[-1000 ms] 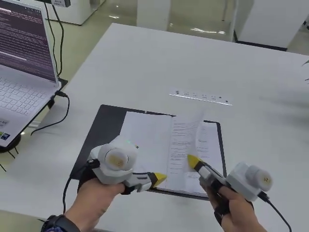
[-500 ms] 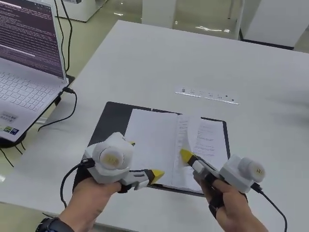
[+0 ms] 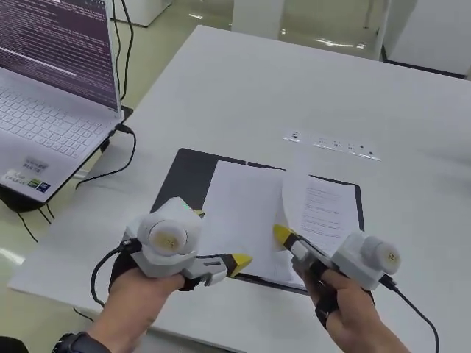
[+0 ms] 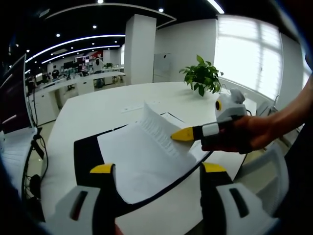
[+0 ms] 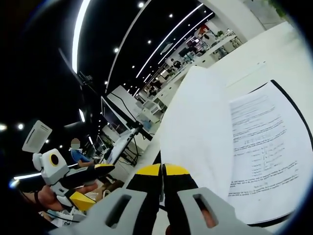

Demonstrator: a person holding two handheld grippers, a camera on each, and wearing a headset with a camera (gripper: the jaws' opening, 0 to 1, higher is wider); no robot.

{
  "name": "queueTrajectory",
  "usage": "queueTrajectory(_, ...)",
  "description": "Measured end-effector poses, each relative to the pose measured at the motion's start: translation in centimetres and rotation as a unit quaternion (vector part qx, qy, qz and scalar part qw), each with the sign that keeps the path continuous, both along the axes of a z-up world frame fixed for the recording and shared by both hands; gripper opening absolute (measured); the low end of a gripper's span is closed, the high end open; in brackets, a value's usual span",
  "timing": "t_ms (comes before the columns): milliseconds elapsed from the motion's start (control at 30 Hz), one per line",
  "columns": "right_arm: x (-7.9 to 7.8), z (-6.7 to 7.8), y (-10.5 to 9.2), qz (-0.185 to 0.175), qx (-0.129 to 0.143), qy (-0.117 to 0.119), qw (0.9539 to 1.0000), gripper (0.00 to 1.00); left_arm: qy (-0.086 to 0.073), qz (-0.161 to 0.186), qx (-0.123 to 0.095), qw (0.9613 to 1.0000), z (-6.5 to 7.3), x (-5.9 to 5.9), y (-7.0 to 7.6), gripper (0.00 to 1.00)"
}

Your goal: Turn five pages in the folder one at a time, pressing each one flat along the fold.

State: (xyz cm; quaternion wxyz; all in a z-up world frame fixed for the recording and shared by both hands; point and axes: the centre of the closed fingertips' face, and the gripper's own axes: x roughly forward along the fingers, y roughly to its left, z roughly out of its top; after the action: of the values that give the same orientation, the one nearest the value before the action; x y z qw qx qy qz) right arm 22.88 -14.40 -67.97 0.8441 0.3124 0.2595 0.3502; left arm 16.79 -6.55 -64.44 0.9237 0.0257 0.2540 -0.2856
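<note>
The right gripper (image 3: 283, 235) is pinching the page (image 3: 294, 193) shut by its bottom edge at centre frame. The sheet is standing upright along the middle of the folder (image 3: 175, 185), its long axis running top to bottom. The left gripper (image 3: 237, 262) is hovering open at lower left, on the side where the page would be landing, and so the nearer one for pressing.

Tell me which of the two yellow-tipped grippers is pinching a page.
The right gripper: its jaws are shut on the raised white printed page, while the left gripper has its jaws wide open, holding nothing.
</note>
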Motion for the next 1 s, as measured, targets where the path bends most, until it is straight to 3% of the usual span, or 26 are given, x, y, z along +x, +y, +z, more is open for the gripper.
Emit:
queueTrajectory(533,0.0,-0.7,3.9,0.035,-0.011,0.008,0.9993,0.0,0.0,0.003,0.002,1.0,0.4,-0.2,1.5,0.7)
queueTrajectory(1000,-1.3,-2.0,6.4,0.05,-0.014,0.025,0.9983,0.0,-0.001,0.015,-0.005,0.9999,0.6,-0.6,3.4,0.72)
